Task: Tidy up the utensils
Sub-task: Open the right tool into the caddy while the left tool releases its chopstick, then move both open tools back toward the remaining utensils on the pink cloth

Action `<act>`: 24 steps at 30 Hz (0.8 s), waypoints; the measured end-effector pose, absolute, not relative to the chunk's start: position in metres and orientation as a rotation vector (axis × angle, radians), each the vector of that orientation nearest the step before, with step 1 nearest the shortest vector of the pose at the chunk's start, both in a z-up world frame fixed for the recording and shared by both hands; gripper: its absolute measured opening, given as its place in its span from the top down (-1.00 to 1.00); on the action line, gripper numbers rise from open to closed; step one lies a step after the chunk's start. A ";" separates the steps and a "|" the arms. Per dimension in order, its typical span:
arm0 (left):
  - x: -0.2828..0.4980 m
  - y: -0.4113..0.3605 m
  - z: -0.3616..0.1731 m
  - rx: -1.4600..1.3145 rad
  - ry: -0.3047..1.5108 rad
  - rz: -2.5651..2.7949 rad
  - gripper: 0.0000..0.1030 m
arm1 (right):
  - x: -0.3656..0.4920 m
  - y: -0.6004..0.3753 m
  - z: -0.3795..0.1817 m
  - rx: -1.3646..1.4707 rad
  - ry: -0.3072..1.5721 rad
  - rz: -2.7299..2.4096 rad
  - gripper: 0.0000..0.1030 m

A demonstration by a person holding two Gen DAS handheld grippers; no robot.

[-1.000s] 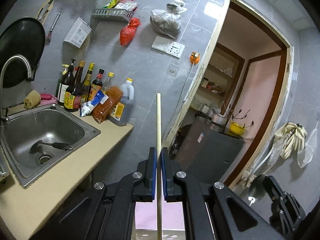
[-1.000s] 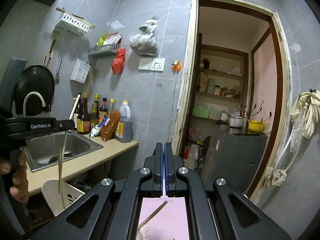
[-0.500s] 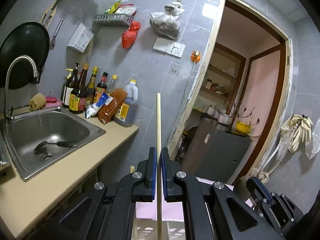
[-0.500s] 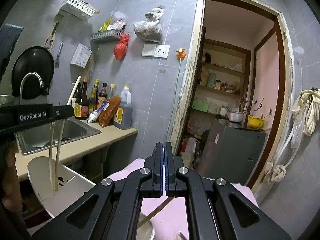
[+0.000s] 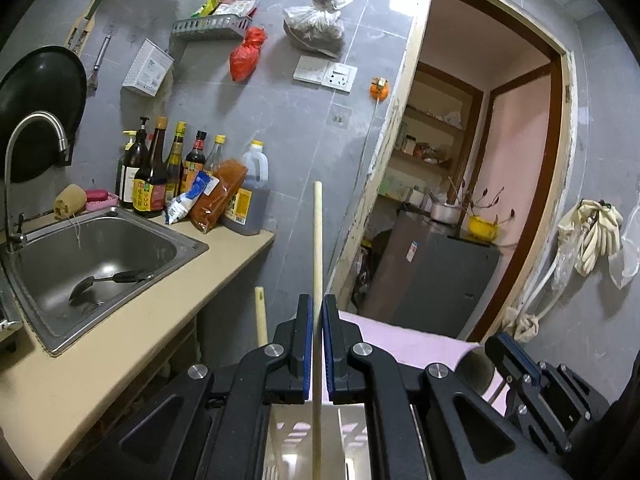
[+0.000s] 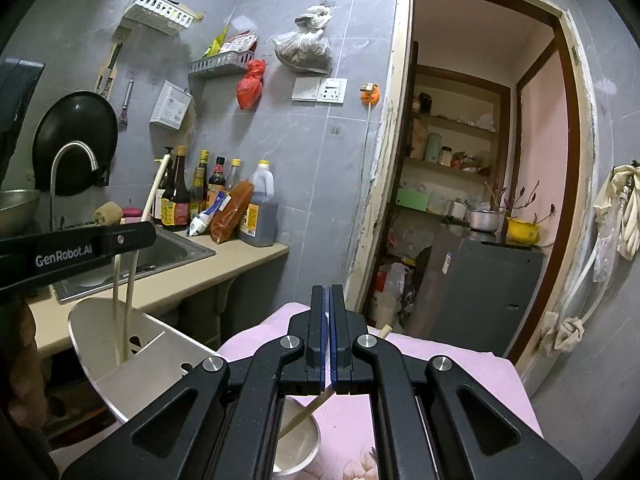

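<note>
Wooden chopstick (image 5: 317,248) is pinched upright between the nearly closed blue pads of the left gripper (image 5: 316,344). Its lower end is already down inside the white holder (image 6: 120,360), beside another chopstick (image 5: 260,312). It should be lowered straight, then let go. Right gripper (image 6: 329,340) — pressed together, holding nothing — hovers above a bowl (image 6: 304,440) with one more stick.
</note>
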State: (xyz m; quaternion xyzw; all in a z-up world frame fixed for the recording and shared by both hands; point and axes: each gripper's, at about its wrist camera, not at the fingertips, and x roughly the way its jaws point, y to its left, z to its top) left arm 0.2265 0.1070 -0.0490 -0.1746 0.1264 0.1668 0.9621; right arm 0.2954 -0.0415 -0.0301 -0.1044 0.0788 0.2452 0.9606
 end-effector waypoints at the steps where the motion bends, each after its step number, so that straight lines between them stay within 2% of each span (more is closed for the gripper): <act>1: 0.226 0.107 -0.049 -0.351 0.266 0.336 0.90 | 0.295 -0.042 -0.030 -0.213 0.160 0.499 0.96; 10: 0.219 0.103 -0.047 -0.345 0.336 0.329 0.84 | 0.288 -0.055 -0.023 -0.196 0.169 0.505 0.96; 11: 0.218 0.102 -0.047 -0.345 0.340 0.327 0.76 | 0.287 -0.057 -0.021 -0.192 0.165 0.505 0.96; 14: 0.213 0.097 -0.046 -0.355 0.340 0.327 0.31 | 0.284 -0.066 -0.013 -0.179 0.158 0.500 0.95; 15: 0.211 0.096 -0.044 -0.363 0.335 0.327 0.22 | 0.283 -0.068 -0.010 -0.178 0.158 0.498 0.95; 18: 0.208 0.089 -0.039 -0.359 0.336 0.322 0.17 | 0.281 -0.081 -0.003 -0.163 0.158 0.485 0.91; 19: 0.207 0.085 -0.037 -0.352 0.336 0.320 0.08 | 0.280 -0.086 -0.001 -0.156 0.158 0.480 0.76; 20: 0.207 0.082 -0.034 -0.346 0.333 0.316 0.02 | 0.279 -0.092 0.001 -0.146 0.159 0.475 0.42; 21: 0.205 0.078 -0.031 -0.342 0.327 0.311 -0.10 | 0.279 -0.100 0.003 -0.129 0.159 0.470 0.25; 22: 0.204 0.074 -0.028 -0.341 0.321 0.307 -0.20 | 0.278 -0.110 0.005 -0.107 0.155 0.464 0.14; 24: 0.203 0.066 -0.024 -0.338 0.315 0.297 -0.32 | 0.277 -0.122 0.009 -0.095 0.156 0.446 0.14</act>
